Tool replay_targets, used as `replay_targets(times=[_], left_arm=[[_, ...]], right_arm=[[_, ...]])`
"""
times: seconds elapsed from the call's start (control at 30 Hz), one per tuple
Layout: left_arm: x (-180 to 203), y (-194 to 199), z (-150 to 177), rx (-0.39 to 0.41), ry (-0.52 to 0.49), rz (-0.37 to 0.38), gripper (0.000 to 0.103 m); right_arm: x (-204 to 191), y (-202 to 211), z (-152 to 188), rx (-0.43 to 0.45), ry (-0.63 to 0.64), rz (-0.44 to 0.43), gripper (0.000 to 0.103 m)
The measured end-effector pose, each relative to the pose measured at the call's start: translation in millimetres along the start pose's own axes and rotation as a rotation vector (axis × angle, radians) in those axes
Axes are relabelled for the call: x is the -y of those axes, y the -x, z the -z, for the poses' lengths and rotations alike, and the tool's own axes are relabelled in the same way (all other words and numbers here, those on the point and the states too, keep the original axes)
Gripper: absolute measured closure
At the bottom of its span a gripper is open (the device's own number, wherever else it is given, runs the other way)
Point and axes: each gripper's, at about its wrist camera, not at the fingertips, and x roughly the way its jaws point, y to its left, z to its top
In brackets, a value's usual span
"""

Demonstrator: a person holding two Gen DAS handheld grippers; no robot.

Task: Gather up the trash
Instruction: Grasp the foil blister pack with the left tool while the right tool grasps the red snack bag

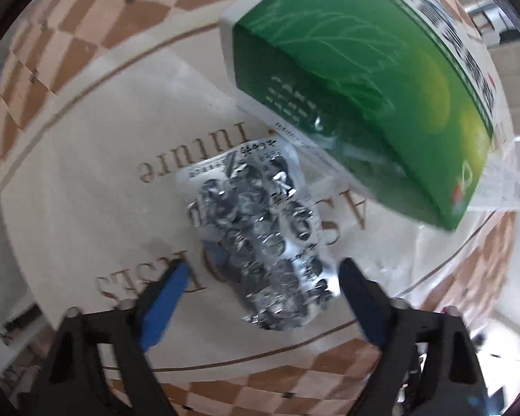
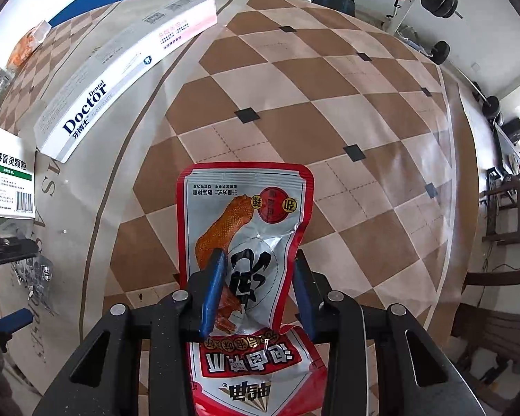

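On the counter [image 1: 69, 173], a foil pill sheet [image 1: 260, 242] lies lengthwise between the wide-open left tongs [image 1: 261, 277], pointing away from them. The right tongs [image 2: 258, 270] grip a red snack packet [image 2: 246, 235].

Bare checkered tabletop [image 2: 329, 111] lies open ahead and right of the snack pouch [image 2: 246, 228]; leftward the toothpaste box [image 2: 121, 69] and green medicine box [image 1: 357, 79] (overhanging the blister pack [image 1: 260, 239]) crowd the approach.

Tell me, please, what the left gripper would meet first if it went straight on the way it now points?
Most likely the crumpled foil blister pack, lying between the open left gripper fingers; the green medicine box comes beyond it, though depth is unclear.
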Motion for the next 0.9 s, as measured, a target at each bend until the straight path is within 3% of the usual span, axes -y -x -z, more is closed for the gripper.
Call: replay_targets(times=[0.07,0.2,0.27,0.37,0.47,0.5,0.6,0.77,0.83,0.9], left_arm=[[-7.0,4.8,5.8,0.029,-0.013,0.005,0.043],[-20.0,17.0,12.9,0.044,-0.106,0.054,0.060],[-33.4,24.3,13.3,0.050,-0.146,0.072,0.073],[-48.5,29.6,15.2,0.036,-0.158,0.114,0.074],[-56.1,20.5,6.9,-0.038,-0.130,0.200,0.072],[-59.0,12.8,5.2,-0.065,-0.115,0.197,0.071],[-64.7,8.2,6.4,-0.069,-0.081,0.230,0.055],[-47.8,11.1,-2.4,-0.047,-0.086,0.191,0.031],[-38.4,10.9,-0.3,-0.043,-0.074,0.156,0.023],[-22.1,9.2,-1.8,-0.035,-0.065,0.090,0.023]], right_arm=[[-0.8,0.3,0.0,0.002,-0.001,0.002,0.064],[6.6,7.8,24.8,0.012,-0.009,-0.012,0.074],[9.4,11.3,30.0,0.025,-0.016,-0.025,0.077],[9.0,14.4,39.3,0.033,-0.022,-0.050,0.078],[7.8,12.9,49.1,0.016,-0.032,-0.074,0.078],[8.1,11.2,50.9,0.011,-0.043,-0.082,0.078],[12.3,10.1,52.9,0.010,-0.052,-0.085,0.078],[22.8,6.6,52.2,-0.003,-0.069,-0.096,0.077],[9.7,12.4,54.9,-0.004,-0.060,-0.088,0.077],[9.6,11.6,53.9,-0.004,-0.045,-0.071,0.076]])
